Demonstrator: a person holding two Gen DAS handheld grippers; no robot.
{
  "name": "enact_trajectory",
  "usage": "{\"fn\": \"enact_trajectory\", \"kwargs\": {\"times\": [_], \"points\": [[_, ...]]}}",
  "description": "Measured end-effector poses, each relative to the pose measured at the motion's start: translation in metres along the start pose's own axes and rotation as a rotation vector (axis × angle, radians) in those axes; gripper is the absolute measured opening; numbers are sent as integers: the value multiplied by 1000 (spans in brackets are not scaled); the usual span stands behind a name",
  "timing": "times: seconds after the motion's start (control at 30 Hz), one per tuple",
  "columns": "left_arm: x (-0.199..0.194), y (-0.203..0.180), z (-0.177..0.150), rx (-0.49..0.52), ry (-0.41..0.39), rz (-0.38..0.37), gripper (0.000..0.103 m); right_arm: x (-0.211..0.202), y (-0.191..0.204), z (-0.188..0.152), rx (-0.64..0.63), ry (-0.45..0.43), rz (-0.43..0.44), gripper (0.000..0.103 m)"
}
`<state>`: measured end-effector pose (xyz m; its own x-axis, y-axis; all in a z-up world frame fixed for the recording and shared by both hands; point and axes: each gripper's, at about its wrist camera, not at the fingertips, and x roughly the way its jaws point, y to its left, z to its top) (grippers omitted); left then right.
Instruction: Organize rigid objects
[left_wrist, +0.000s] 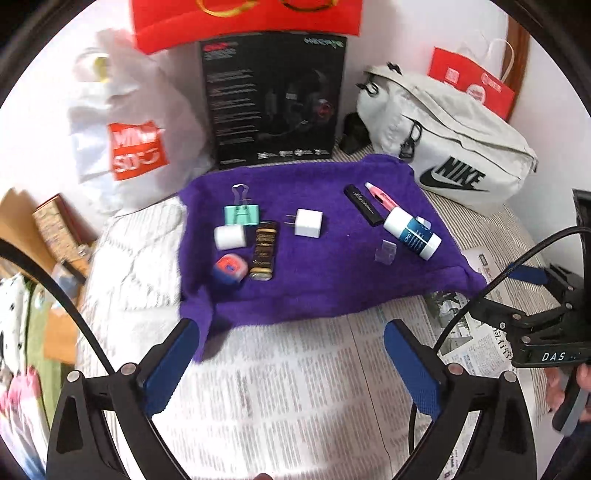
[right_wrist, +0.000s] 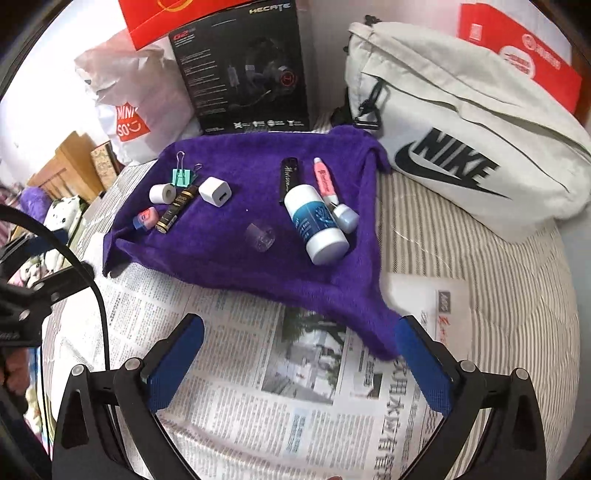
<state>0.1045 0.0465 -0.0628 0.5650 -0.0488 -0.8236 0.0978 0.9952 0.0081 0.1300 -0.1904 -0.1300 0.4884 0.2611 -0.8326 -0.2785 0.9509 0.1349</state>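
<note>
A purple towel (left_wrist: 317, 273) (right_wrist: 229, 258) lies on newspaper and carries the small objects. On its left sit a teal binder clip (left_wrist: 242, 214) (right_wrist: 181, 177), a white roll (left_wrist: 229, 236) (right_wrist: 162, 192), a dark gold-printed tube (left_wrist: 263, 254) (right_wrist: 176, 208) and an orange-blue eraser (left_wrist: 229, 268) (right_wrist: 144, 218). A white charger cube (left_wrist: 308, 222) (right_wrist: 215, 194) is mid-towel. To the right lie a black stick (left_wrist: 362, 205) (right_wrist: 289, 177), a pink pen (left_wrist: 380, 197) (right_wrist: 325, 179), a white-blue bottle (left_wrist: 412, 232) (right_wrist: 316, 225) and a clear cap (left_wrist: 386, 251) (right_wrist: 261, 236). My left gripper (left_wrist: 291, 334) and right gripper (right_wrist: 301, 332) hang open and empty over the newspaper, short of the towel.
A black headset box (left_wrist: 273, 99) (right_wrist: 240, 66), a white shopping bag (left_wrist: 136, 136), red paper bags (left_wrist: 243, 18) and a pale Nike pouch (left_wrist: 443, 140) (right_wrist: 461, 122) stand behind the towel. Newspaper (left_wrist: 295, 398) (right_wrist: 280, 387) covers the near surface. The right gripper's body (left_wrist: 546, 332) is at the left view's right edge.
</note>
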Motion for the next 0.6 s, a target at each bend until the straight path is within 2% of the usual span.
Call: {"fn": "enact_trajectory", "kwargs": {"times": [0.2,0.4,0.53,0.6], "points": [[-29,-5,-13,-54,-34,20,101,-25,3,-14,18,-13,-39,102],[-40,-6,-25,-103,-40,17,101,-47,5,-25,9,-24,-92,102],[-42,-8,-31,-108,-30,41,101,-55,6,-30,19,-29,-95,102],[-37,-11,-29,-100,18,39,101,-55,8,-29,9,3,-91,102]]}}
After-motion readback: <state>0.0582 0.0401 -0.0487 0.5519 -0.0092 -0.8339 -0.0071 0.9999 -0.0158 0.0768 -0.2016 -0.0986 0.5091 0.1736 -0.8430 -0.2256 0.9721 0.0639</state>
